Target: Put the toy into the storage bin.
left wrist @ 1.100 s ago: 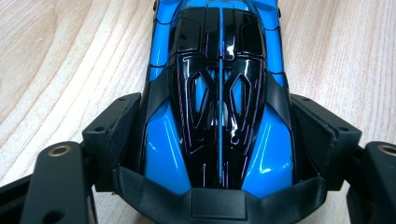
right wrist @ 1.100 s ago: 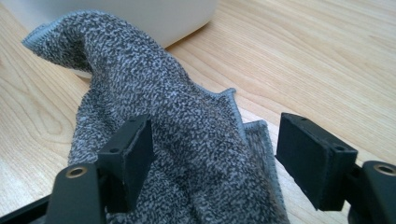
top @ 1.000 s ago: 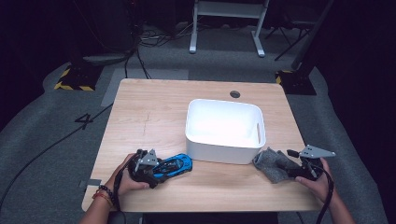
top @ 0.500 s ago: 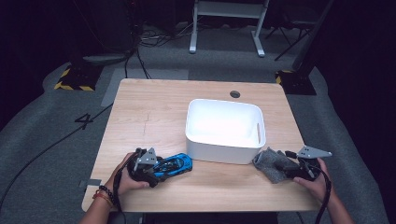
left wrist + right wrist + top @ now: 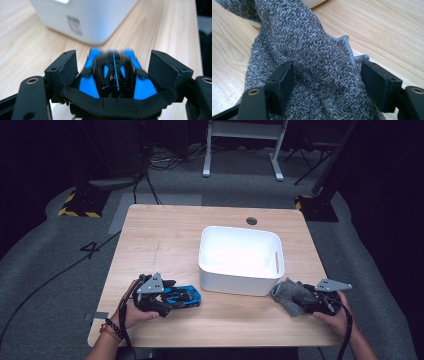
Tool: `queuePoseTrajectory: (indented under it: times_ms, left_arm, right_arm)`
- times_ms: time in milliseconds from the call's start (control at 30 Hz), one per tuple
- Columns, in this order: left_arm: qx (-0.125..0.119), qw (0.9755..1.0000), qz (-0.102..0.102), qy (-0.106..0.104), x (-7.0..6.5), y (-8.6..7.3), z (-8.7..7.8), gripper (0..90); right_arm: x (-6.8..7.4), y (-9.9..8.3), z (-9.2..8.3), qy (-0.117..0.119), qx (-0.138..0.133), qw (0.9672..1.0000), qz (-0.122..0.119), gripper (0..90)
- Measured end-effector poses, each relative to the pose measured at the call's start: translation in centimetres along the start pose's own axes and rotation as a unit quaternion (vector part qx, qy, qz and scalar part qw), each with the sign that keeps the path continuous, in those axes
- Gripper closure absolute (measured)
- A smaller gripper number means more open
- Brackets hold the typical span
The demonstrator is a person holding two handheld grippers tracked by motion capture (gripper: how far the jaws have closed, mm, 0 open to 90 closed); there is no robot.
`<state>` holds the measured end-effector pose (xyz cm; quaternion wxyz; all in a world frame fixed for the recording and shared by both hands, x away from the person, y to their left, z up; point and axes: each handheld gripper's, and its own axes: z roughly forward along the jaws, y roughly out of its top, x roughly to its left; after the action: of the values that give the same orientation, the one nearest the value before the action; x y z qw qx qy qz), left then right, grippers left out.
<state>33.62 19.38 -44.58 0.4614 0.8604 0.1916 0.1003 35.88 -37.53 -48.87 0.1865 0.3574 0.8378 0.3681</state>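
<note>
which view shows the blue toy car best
The left gripper view: the blue toy car sits close up between the left gripper's jaws, black roof and blue body clear though slightly blurred. The high view shows it small on the table, beside the white bin.

Dark surroundings, glare inside the lit white bin [image 5: 240,251], blurred close-up foregrounds.

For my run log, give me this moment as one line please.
left claw: around blue toy car | right claw: around grey cloth | white bin: between them, nothing visible inside
</note>
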Motion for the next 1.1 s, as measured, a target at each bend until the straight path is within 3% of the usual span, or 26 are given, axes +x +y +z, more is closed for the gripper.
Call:
queuePoseTrajectory:
  times_ms: [333,700,900,1100]
  left_arm:
    - [-0.036,0.9991,0.002,0.022,0.2,1.0,-1.1,24.4]
    - [-0.042,0.9986,0.008,0.031,0.1,2.4,-1.2,24.4]
    - [-0.053,0.9978,0.012,0.039,0.2,3.6,-2.2,24.4]
    - [-0.049,0.9978,0.018,0.04,0.3,5.0,-2.7,24.5]
  right_arm:
    - [0.3,0.0,0.3,0.005,0.006,1.0,-0.003,27.9]
    - [0.3,-0.1,0.4,0.009,0.006,0.9999,0.001,28.1]
    - [0.3,-0.2,0.4,0.01,0.005,0.9999,0.007,28.1]
    - [0.2,-0.2,0.5,0.011,0.004,0.9999,0.009,28.0]
